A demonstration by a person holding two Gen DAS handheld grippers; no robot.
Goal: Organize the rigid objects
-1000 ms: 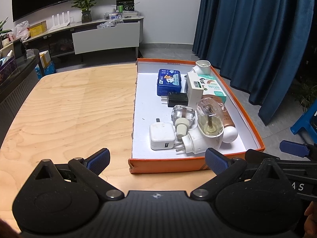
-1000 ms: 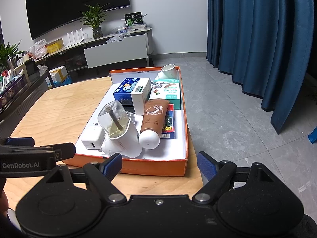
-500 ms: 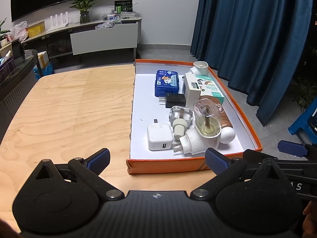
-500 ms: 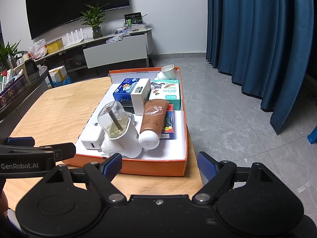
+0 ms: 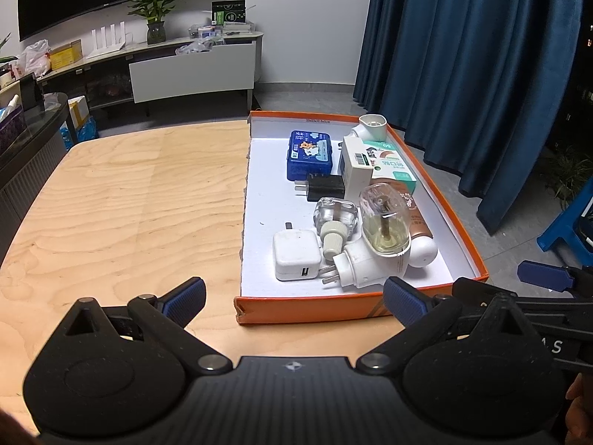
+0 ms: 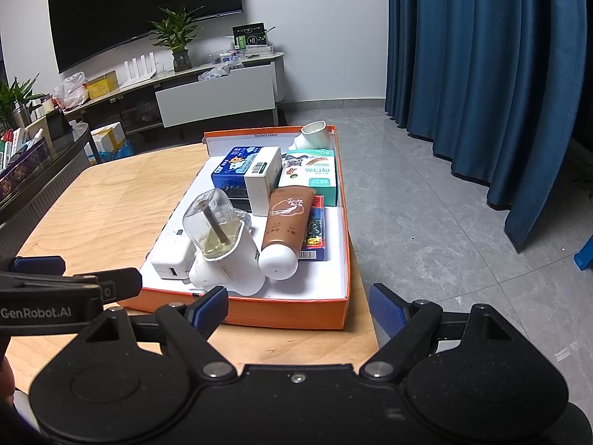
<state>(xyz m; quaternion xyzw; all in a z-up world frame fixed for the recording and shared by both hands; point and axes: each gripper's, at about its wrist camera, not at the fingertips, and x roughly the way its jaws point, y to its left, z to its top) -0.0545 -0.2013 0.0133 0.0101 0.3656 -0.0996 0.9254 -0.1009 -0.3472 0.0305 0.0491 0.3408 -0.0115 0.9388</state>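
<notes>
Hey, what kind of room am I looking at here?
Probably a living room or lounge: a large wall-mounted TV above a low media console, a potted plant, and floor-length blue curtains.

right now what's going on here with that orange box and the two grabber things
A person holds two handheld grippers, both open and empty, short of the orange box on the wooden table. The left gripper and right gripper touch nothing. The box holds a white charger, a plug-in vaporizer, a brown tube, a blue case and small cartons. Sorting hasn't visibly begun.
</notes>
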